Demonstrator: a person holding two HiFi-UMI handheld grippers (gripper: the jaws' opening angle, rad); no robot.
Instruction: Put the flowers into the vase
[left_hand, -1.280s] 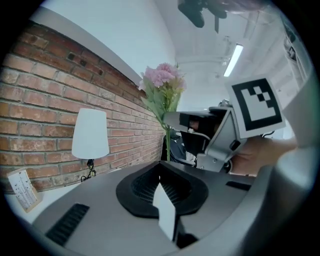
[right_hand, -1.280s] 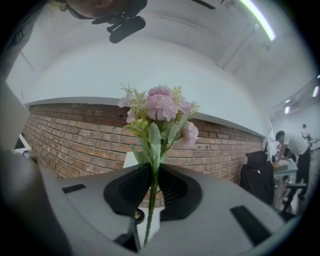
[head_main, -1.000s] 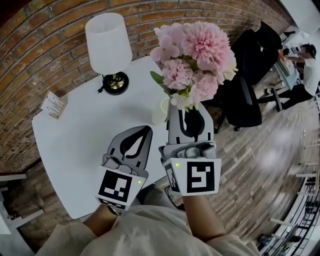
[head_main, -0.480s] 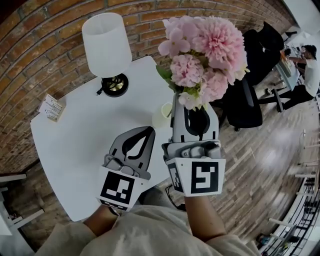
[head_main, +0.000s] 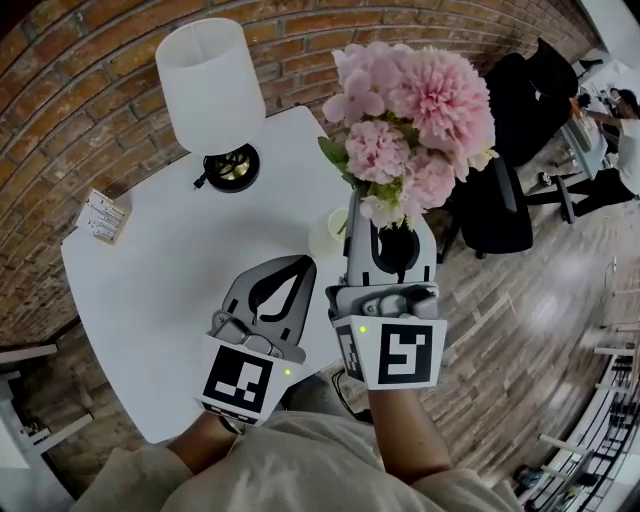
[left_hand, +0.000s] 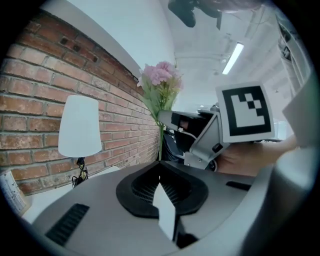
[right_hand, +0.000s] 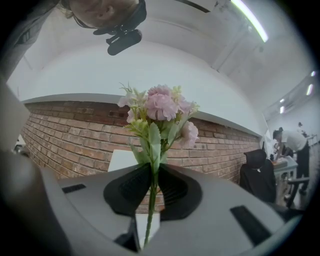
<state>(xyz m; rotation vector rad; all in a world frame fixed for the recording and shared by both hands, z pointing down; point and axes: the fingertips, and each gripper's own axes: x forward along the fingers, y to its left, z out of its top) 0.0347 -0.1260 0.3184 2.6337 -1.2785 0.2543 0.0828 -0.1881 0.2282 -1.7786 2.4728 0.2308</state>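
A bunch of pink flowers (head_main: 410, 115) with green leaves stands upright in my right gripper (head_main: 388, 222), which is shut on the thin green stems (right_hand: 151, 200). The blooms (right_hand: 160, 107) rise straight above the jaws in the right gripper view. A small pale vase (head_main: 325, 232) sits on the white table (head_main: 170, 290) near its right edge, just left of the held stems. My left gripper (head_main: 303, 264) hovers over the table beside the right one, shut with nothing in it. From the left gripper view the flowers (left_hand: 161, 82) and the right gripper's marker cube (left_hand: 245, 112) are at the right.
A lamp with a white shade (head_main: 210, 85) and a dark base (head_main: 232, 168) stands at the back of the table by the brick wall. A small printed card (head_main: 102, 215) lies at the left edge. Black office chairs (head_main: 500, 210) stand on the wooden floor to the right.
The right gripper and its bunch have drifted a little to the right, so more of the vase shows. The left gripper has hardly moved.
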